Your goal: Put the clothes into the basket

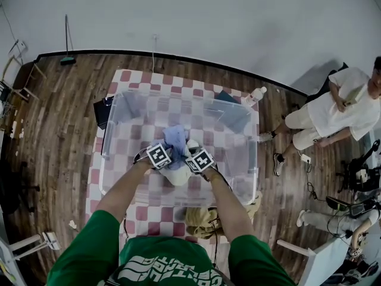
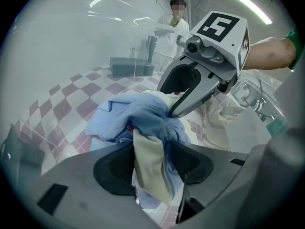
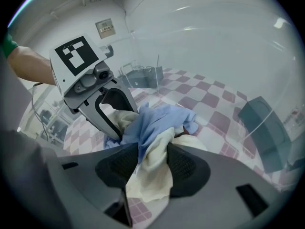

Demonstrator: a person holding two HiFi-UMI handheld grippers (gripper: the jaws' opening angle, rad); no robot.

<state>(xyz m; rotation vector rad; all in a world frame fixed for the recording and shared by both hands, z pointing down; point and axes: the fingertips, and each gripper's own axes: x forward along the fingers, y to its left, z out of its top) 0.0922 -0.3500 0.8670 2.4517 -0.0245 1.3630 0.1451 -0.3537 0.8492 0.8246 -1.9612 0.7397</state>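
Note:
A bundle of clothes [image 1: 175, 140], light blue over cream, lies inside the clear plastic basket [image 1: 119, 109] on the checkered table. Both grippers reach down into the basket and meet at the bundle. My left gripper [image 1: 170, 163] has its jaws partly apart, and a strip of cream and blue cloth [image 2: 150, 156] hangs loosely between its pads. My right gripper [image 1: 188, 167] also stands partly apart, with cream cloth [image 3: 151, 168] and the blue shirt [image 3: 157, 123] running through the gap. In the left gripper view the right gripper [image 2: 167, 109] touches the far side of the bundle.
The basket's clear walls [image 3: 224, 56] rise all around both grippers. A yellowish garment [image 1: 202, 220] lies on the table [image 1: 137, 79] at the near edge, outside the basket. A bottle [image 1: 256, 94] stands at the far right corner. A person in white [image 1: 333, 112] sits to the right.

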